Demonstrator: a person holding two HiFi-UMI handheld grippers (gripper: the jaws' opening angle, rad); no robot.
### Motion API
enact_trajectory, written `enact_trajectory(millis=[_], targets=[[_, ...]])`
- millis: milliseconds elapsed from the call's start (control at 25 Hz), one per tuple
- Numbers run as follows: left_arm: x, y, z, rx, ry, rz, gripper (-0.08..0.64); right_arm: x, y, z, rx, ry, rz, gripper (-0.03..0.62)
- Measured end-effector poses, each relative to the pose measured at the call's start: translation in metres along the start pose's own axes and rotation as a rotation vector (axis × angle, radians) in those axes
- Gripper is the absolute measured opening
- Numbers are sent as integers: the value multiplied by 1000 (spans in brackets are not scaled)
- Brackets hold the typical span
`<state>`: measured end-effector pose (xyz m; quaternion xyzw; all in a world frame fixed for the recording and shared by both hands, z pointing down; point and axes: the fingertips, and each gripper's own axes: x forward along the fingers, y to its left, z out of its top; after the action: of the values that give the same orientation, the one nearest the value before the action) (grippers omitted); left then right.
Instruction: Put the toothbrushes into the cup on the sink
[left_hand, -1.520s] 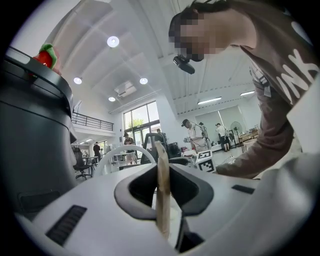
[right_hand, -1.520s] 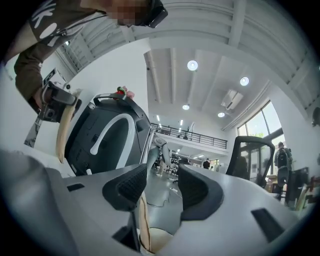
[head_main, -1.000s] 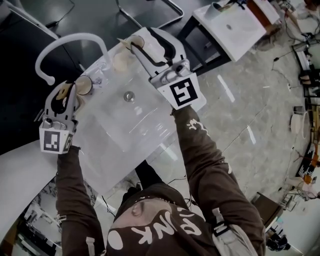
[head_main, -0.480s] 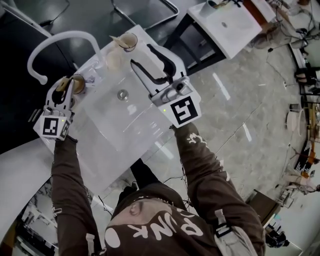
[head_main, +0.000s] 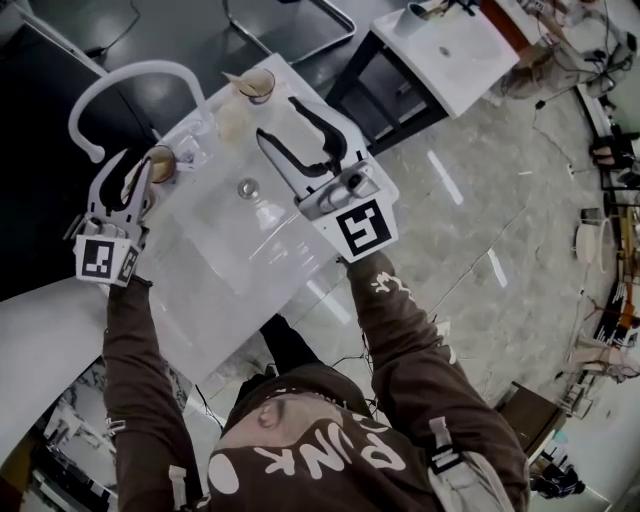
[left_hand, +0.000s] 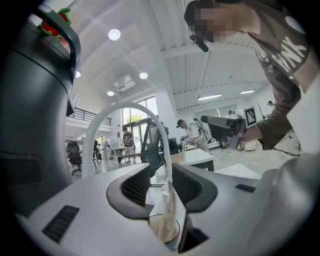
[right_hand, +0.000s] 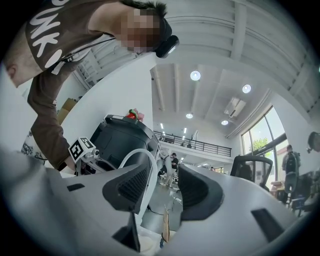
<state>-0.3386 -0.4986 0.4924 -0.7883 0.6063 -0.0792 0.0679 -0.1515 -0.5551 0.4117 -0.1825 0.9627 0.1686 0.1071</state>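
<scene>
A white sink with a curved white faucet stands below me. At its left rim a cup holds a pale toothbrush. My left gripper is open, its jaws on either side of that toothbrush without pressing it. A second cup with a toothbrush in it stands at the sink's far corner. My right gripper hovers over the basin just short of that cup, its jaws opening with nothing between them. In the right gripper view the cup shows below the pads.
A pale round object sits on the rim between the two cups. The drain lies mid-basin. A second white sink unit stands at the top right, a chair behind, and a dark machine to the left.
The left gripper carried its toothbrush to the left cup, let go and drew back slightly. The right gripper pulled back from the far cup toward me.
</scene>
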Motion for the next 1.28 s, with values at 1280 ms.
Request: enact_trajectory(millis=[1280], targets=[[-425, -197, 203, 81, -218, -114, 132, -206, 357, 267, -60, -26, -81, 204]])
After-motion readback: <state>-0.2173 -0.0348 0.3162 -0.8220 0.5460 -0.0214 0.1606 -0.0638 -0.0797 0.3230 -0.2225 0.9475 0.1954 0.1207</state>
